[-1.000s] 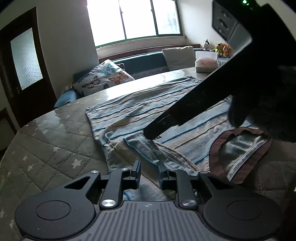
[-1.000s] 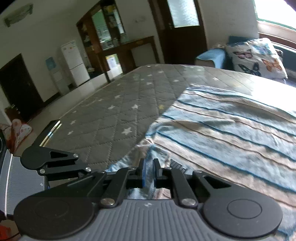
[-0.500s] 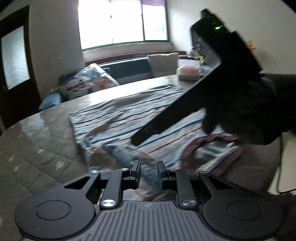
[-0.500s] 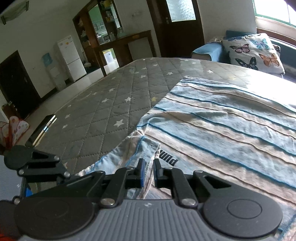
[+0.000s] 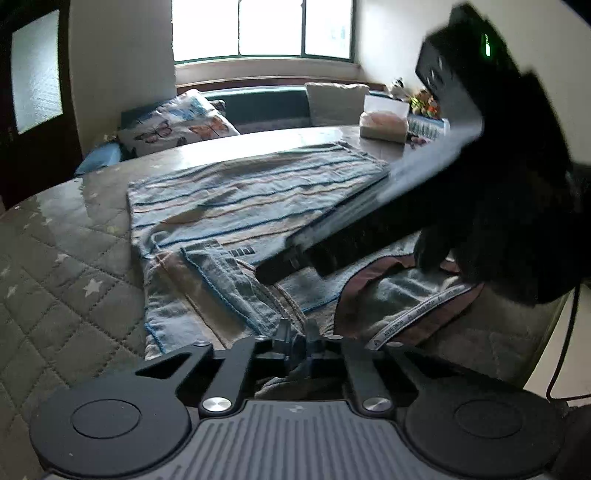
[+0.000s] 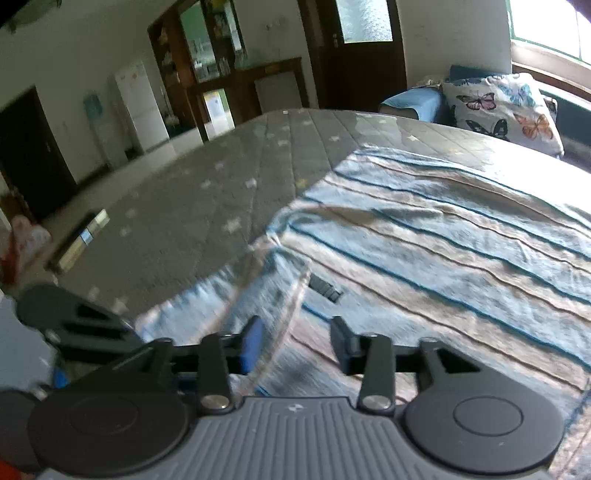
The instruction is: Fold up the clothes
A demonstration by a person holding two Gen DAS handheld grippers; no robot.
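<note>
Left gripper up close, fingers pinched on a fold of the one striped shirt, near its maroon collar. Right gripper has its fingers spread wide, nothing between them, sleeve lying just ahead, blurred. From the left view the right gripper reaches over the shirt. One shirt, spread flat on the grey quilted surface with stars. Beyond: one butterfly pillow, one window, one fridge, dark door.
</note>
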